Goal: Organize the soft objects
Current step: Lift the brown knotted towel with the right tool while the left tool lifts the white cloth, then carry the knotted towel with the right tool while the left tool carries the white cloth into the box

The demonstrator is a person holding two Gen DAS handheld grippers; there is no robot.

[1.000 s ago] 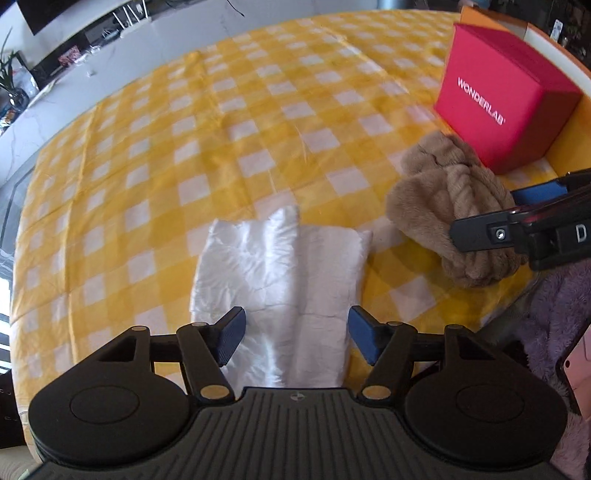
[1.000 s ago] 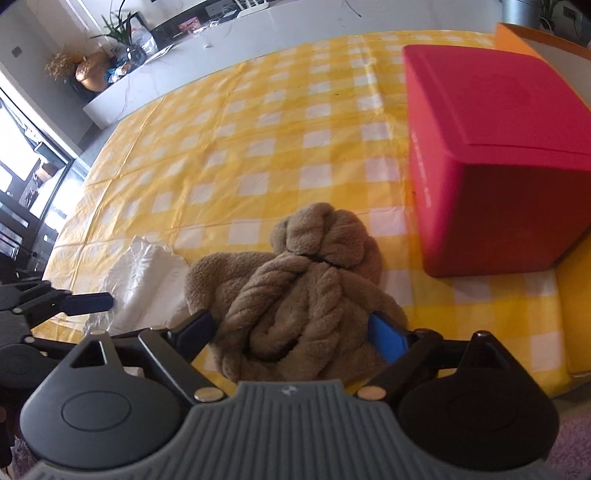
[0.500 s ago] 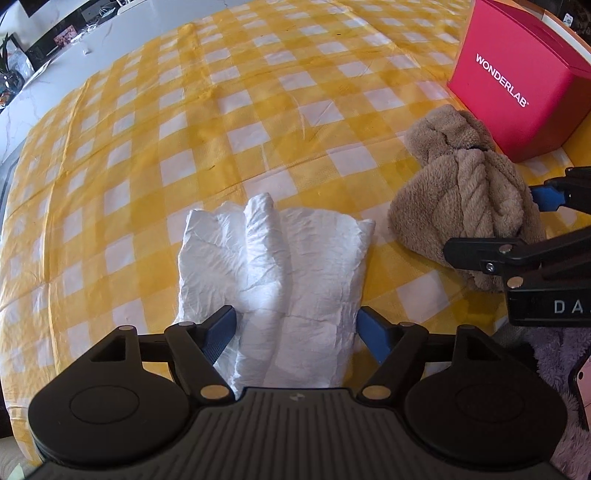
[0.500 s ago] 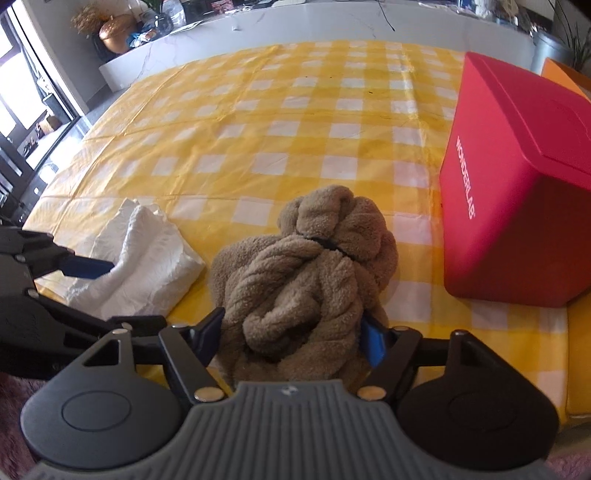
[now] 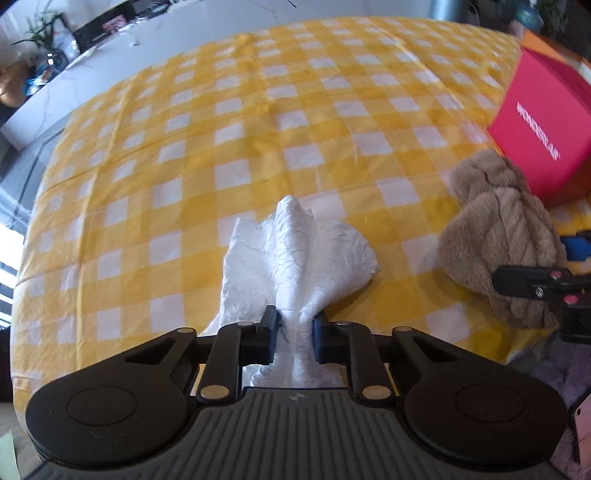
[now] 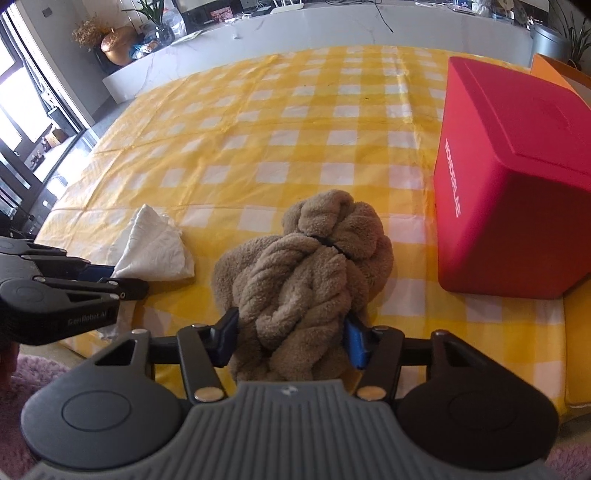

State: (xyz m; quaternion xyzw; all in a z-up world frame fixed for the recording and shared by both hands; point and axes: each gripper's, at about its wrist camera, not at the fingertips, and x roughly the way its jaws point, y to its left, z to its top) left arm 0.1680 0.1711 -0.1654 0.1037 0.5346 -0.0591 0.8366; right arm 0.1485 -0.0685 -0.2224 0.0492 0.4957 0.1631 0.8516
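A: Yellow-and-white checked cloth (image 5: 258, 122) covers the bench; a white counter (image 6: 332, 26) with plants and clutter runs behind it. Report the left gripper

B: Left gripper (image 5: 294, 329) points steeply down at the near edge of the bench. Its jaws have just been closing and now pinch the white cloth (image 5: 295, 258) between the pads. The fabric is bunched to a narrow waist at the grip and fans out toward 12 o'clock, lying on the checked cloth

A: Report the right gripper

B: Right gripper (image 6: 291, 339) also points steeply down. Its jaws have just been closing and now press on both flanks of the brown plush bundle (image 6: 306, 266), at its near end. The bundle is a twisted, rope-like wad resting on the bench

A: Relative positions?

B: In the right wrist view, the white cloth sits at 10 o'clock from the brown plush bundle, apart from it. A red box (image 6: 517, 177) marked WONDERLAB stands at 2 o'clock from the bundle, near it; whether they touch cannot be told. In the left wrist view, the bundle lies at 3 o'clock from the white cloth, with the red box beyond it at 1 o'clock
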